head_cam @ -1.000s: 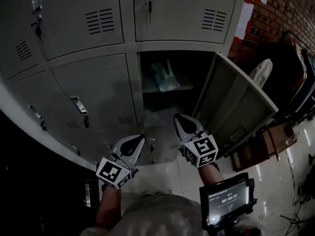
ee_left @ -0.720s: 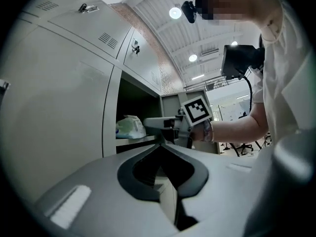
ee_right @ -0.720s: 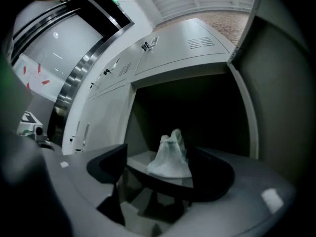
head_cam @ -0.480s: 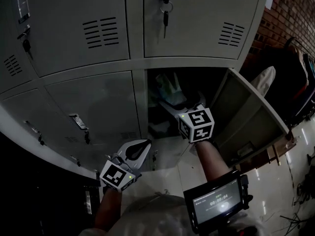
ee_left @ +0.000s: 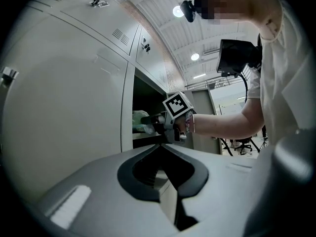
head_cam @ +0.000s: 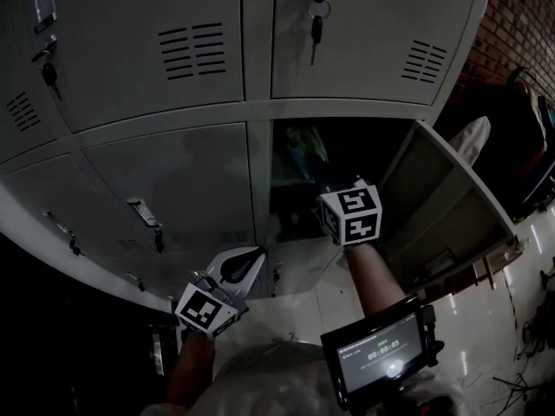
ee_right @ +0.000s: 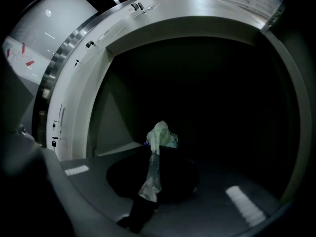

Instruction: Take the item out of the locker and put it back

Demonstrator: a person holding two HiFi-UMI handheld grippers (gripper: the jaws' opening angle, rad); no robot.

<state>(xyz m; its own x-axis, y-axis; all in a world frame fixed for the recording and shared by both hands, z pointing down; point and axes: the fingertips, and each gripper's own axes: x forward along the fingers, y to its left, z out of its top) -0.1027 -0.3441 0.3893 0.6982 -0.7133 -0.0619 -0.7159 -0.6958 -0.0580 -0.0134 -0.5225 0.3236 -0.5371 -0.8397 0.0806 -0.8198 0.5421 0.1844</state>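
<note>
The open locker compartment (head_cam: 290, 159) is dark inside; a pale green plastic bag (head_cam: 303, 146) lies on its shelf. My right gripper (head_cam: 327, 186) reaches into the compartment, with only its marker cube clear in the head view. In the right gripper view the jaws (ee_right: 153, 181) are shut on a twisted strip of the bag (ee_right: 160, 135), which bunches up just ahead. My left gripper (head_cam: 251, 254) hangs low in front of the closed lockers, shut and empty. The left gripper view shows the right gripper (ee_left: 155, 125) at the bag (ee_left: 140, 118).
The compartment's door (head_cam: 442, 198) stands swung out to the right. A key (head_cam: 315, 11) hangs from the locker door above. Closed grey lockers (head_cam: 173, 180) fill the left. A small screen (head_cam: 377, 354) sits at the person's chest. Brick wall (head_cam: 520, 24) and clutter at right.
The right gripper has risen from in front of the lower door, gone into the compartment and closed on the bag. The left gripper has barely moved.
</note>
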